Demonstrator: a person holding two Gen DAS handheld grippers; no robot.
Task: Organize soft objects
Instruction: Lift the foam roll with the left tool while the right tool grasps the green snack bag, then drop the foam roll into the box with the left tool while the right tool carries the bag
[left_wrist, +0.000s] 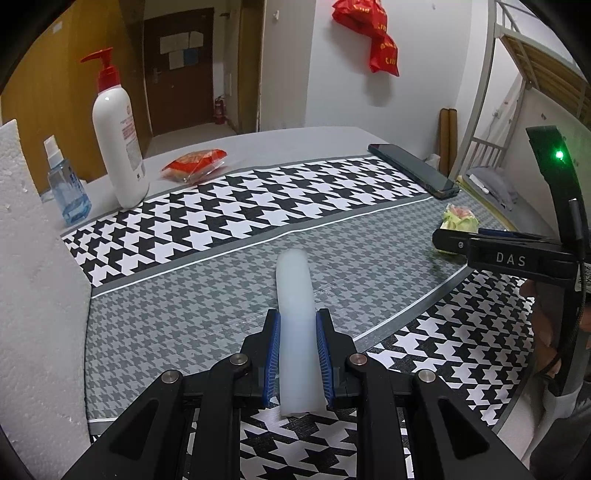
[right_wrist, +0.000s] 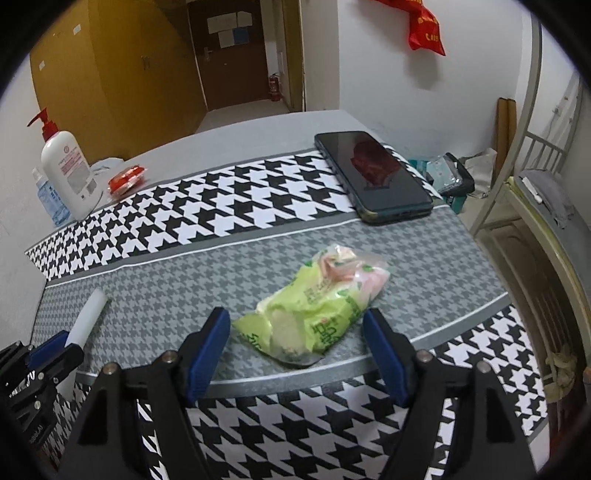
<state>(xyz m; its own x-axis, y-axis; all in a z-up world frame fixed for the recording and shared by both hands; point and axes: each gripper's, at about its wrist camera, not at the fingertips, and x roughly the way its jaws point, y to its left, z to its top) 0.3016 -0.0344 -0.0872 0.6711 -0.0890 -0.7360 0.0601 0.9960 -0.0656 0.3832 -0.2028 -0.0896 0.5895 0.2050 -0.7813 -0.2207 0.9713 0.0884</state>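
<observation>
a white tube is clamped in the left gripper, its far end resting on the grey band of the desk. the right gripper is held with jaws wide apart around the near end of a green packet, which lies on the desk untouched. the packet's pickup seems in hand; next, the jaws would need lowering and closing gently on the soft wrapper.
</observation>
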